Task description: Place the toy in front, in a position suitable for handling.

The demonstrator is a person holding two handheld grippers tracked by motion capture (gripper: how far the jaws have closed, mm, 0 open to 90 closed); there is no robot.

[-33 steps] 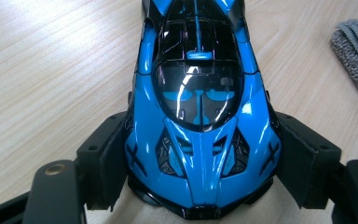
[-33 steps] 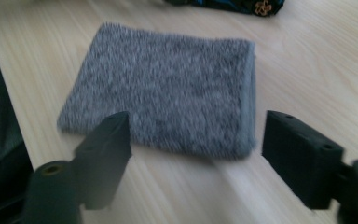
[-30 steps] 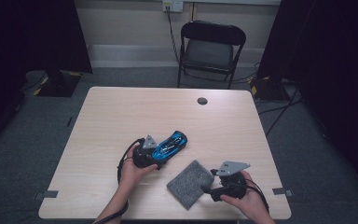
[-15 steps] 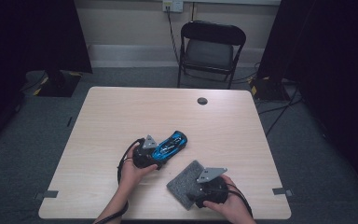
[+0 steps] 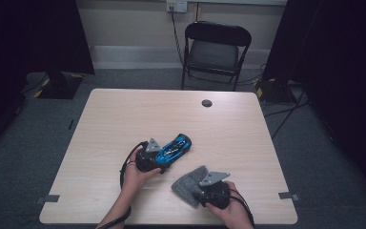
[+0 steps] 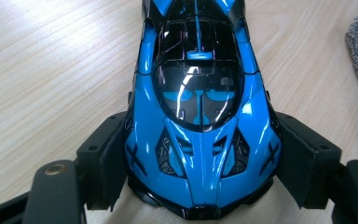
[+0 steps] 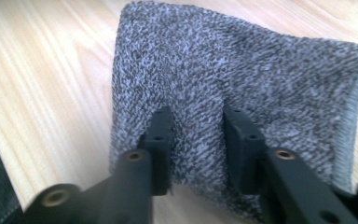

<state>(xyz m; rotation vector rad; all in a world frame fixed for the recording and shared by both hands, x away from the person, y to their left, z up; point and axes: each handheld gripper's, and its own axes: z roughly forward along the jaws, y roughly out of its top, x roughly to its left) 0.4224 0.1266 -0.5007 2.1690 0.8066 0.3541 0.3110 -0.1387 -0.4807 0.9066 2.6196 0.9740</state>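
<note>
Your left gripper (image 6: 200, 186) clamps the blue car (image 6: 198, 116) mid-surface. Your right gripper (image 7: 198, 135), jaws just closing, pinches a fold of grey cloth (image 7: 242, 79) near the front edge.

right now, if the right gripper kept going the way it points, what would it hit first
The right gripper already has its jaws, which have just been closing, down on the grey cloth, a bunch of it between them. Pushed straight on, it would meet more of that cloth first. Beyond the far edge lies bare table, though depth is unclear.
</note>
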